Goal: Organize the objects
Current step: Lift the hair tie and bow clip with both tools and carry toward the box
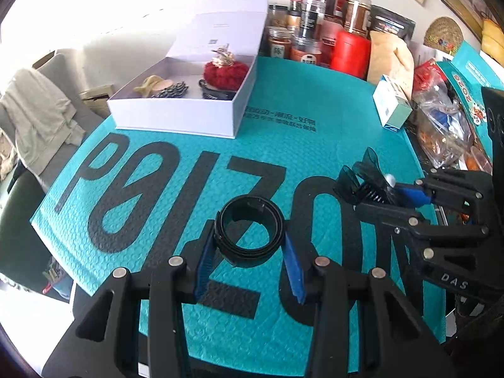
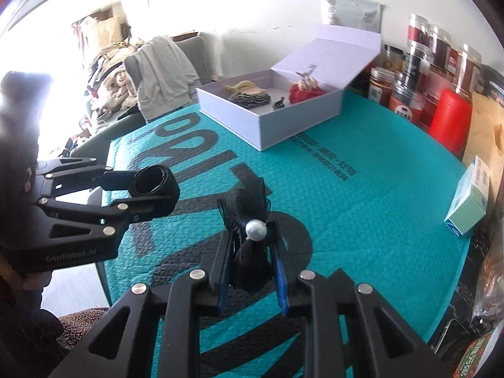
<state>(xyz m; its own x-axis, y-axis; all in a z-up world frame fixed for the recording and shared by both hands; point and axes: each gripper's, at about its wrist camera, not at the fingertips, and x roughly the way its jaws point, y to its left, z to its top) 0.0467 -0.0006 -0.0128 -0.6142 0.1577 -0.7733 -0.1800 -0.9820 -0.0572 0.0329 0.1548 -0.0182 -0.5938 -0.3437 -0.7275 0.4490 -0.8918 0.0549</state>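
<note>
Hair things: 2 held above the teal mat, rest already in the white box.
L gripper has its jaws pinching a coiled black band, held up off the teal mat on the table; R gripper has its jaws pinching a black claw clip w/ a pearl bead, also clear of the mat. Both grippers are side by side, near each other, pointing down twd the mat. White box sits open at the far side of the mat, lid leaning back, w/ a red scrunchie, a beige clip, a black-white patterned piece & a small black clip inside. Jars & a red canister stand beyond the box; a small mint carton lies at the mat's right edge.
</note>
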